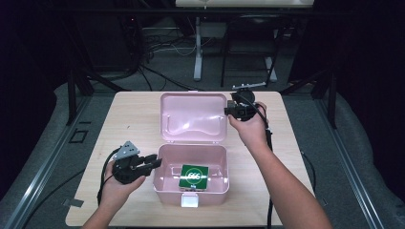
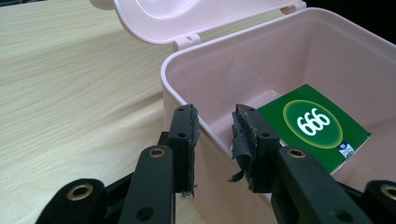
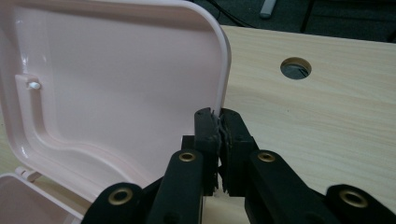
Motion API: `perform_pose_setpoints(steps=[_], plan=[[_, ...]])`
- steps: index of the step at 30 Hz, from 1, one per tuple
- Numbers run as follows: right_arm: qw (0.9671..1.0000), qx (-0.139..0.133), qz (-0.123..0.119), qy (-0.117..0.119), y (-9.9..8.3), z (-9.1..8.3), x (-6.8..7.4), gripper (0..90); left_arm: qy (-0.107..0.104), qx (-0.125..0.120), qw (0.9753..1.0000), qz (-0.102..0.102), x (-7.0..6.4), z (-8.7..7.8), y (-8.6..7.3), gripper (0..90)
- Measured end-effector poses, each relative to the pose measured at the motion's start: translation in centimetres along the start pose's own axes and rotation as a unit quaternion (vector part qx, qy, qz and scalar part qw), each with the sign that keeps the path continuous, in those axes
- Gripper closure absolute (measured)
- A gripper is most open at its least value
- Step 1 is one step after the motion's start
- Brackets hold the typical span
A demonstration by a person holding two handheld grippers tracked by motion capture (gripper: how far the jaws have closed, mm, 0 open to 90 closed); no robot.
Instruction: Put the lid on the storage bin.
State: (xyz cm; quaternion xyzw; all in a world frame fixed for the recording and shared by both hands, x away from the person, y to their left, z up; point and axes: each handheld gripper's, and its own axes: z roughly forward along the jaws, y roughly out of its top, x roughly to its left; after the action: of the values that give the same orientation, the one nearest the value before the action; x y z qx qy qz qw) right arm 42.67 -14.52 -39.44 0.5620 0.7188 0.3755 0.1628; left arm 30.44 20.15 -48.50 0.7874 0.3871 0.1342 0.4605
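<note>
- The left gripper (image 1: 155, 162) sits at the left wall of the pink box (image 1: 165, 190); its jaws stand apart, straddling that wall's rim, one pad outside and one just inside, neither clearly pressing yet.
- To steady the box well, I judge these jaws should close squarely on the rim, low enough that the worn pads (image 2: 245, 135) get full contact and the box does not tip when the lid moves.
- Beyond the inner jaw, flat on the box floor, lies a green carton (image 2: 322, 125) marked 666; nothing else is visible in the box.
- The lid (image 1: 193, 117) lies swung fully back behind the box on its hinge, hollow side up and bare.
- The right gripper (image 3: 219, 126) is at the lid's right edge, its jaws drawn together; the lid's rim runs down right to the pads, but whether they pinch it I cannot tell.
- If closing the lid is next, the grip should stay near that edge's middle and follow the hinge's arc, not drag sideways.
</note>
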Motion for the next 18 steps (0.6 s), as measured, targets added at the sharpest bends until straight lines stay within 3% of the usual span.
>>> perform_pose_setpoints(steps=[18], plan=[[0.999,-0.038,-0.016,0.018,-1.2,-2.4,0.5,87.0,0.002,-0.001,1.0,-0.001,-0.1,0.0,0.0,69.3]])
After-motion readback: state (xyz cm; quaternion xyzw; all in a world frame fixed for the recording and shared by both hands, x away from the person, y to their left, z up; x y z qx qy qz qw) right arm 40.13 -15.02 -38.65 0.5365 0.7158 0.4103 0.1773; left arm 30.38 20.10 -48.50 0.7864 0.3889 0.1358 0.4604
